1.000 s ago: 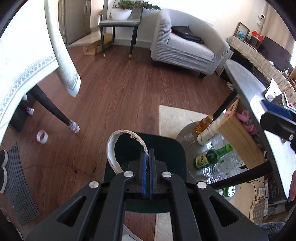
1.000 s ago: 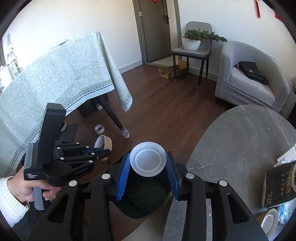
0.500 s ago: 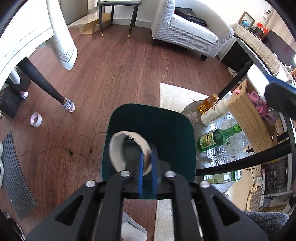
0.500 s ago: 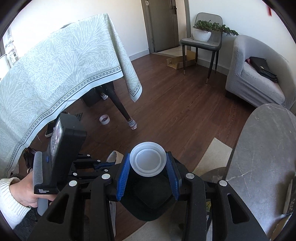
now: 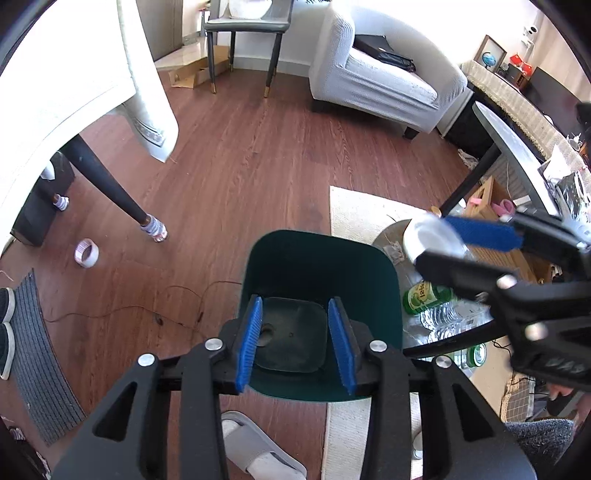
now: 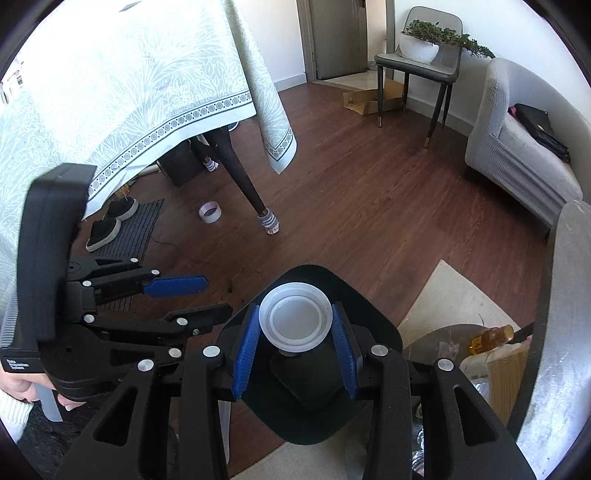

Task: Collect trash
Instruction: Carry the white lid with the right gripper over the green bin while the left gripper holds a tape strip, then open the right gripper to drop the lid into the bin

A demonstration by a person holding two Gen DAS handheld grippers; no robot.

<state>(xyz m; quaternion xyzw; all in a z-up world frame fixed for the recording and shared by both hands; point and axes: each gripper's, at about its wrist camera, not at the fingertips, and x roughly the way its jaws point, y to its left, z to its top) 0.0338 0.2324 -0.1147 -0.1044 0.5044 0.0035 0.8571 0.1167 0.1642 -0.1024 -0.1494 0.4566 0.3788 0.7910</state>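
A dark green bin [image 5: 321, 266] stands on the wood floor, directly below both grippers; it also shows in the right wrist view [image 6: 354, 295]. My left gripper [image 5: 295, 339] is open and empty above the bin's mouth. My right gripper [image 6: 295, 341] is shut on a white round plastic lid [image 6: 294, 320] and holds it over the bin. In the left wrist view the right gripper [image 5: 443, 240] with the lid [image 5: 428, 236] sits just right of the bin. The left gripper [image 6: 184, 299] shows open at the left of the right wrist view.
A tape roll [image 5: 86, 253] lies on the floor by a cloth-covered table's leg [image 5: 107, 184]. Bottles [image 5: 424, 297] lie under the grey table [image 5: 509, 147] at right. A slipper [image 5: 255, 450] lies near the bin. An armchair [image 5: 384, 85] and a chair [image 5: 243, 26] stand at the back.
My left gripper has opened and the curved cardboard strip it held is gone from its jaws. My right gripper has moved with the lid to above the bin.
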